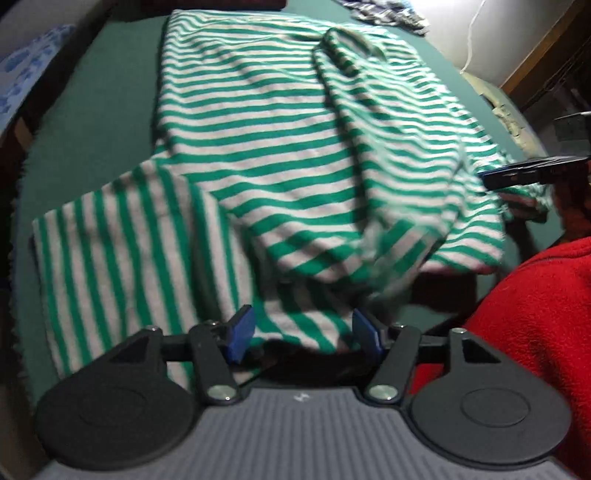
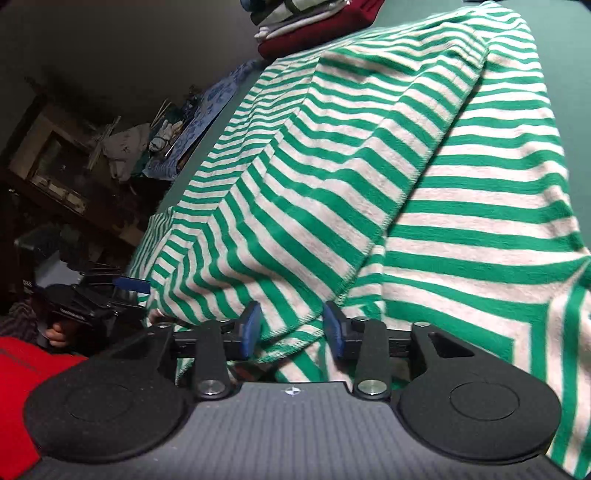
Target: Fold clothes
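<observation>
A green-and-white striped shirt [image 1: 258,147] lies spread on a dark green surface [image 1: 92,110], with one side folded over its middle and a sleeve lying out at the lower left. My left gripper [image 1: 303,330] stands open over the shirt's near hem, its blue pads wide apart with cloth lying loose between them. In the right wrist view the shirt [image 2: 406,166] fills the frame in draped folds. My right gripper [image 2: 292,328] is open at the near edge, and a fold of the hem sits between the pads without being pinched. Each gripper also shows in the other's view: the right gripper [image 1: 517,173] and the left gripper [image 2: 129,284].
A stack of folded clothes [image 2: 314,29] sits at the far end of the green surface [image 2: 576,74]. More patterned clothes [image 1: 388,14] lie at the back. A blue patterned cloth [image 1: 26,74] is off to the side. The person's red sleeve [image 1: 535,314] is close by. A cluttered shelf [image 2: 55,155] stands beyond.
</observation>
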Demonstrator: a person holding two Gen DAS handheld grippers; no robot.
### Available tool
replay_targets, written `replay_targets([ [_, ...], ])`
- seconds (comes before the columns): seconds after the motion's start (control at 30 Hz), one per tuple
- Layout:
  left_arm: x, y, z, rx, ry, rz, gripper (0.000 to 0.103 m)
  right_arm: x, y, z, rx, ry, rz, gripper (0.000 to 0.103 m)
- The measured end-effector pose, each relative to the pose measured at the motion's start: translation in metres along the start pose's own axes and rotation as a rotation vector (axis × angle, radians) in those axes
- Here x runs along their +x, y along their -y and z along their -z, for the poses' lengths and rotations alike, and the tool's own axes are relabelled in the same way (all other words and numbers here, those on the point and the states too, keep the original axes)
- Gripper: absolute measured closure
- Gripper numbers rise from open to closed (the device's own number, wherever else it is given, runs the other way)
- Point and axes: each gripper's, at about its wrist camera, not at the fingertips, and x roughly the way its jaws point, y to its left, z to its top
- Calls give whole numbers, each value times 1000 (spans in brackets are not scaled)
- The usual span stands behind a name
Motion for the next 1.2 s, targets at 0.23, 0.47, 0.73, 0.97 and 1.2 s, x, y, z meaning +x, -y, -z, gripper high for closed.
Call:
replay_targets([
  [0.23, -7, -13, 7, 72, -42, -75, 37, 7, -27, 11, -175, -3, 137, 66],
  [0.47, -39, 1, -14, 134, 56, -41, 40, 21, -55, 30, -250, 62, 210, 25],
  [0.73, -10, 34, -50, 184, 133, 120, 45, -4, -44, 30, -33, 268, 244, 55],
  [0.97, 26, 30, -36, 179, 1, 105, 44, -34, 4, 39, 183, 327, 450, 64],
  [1.2, 3, 39, -52, 229, 43, 84, 42, -80, 27, 62, 240, 340, 624, 71],
])
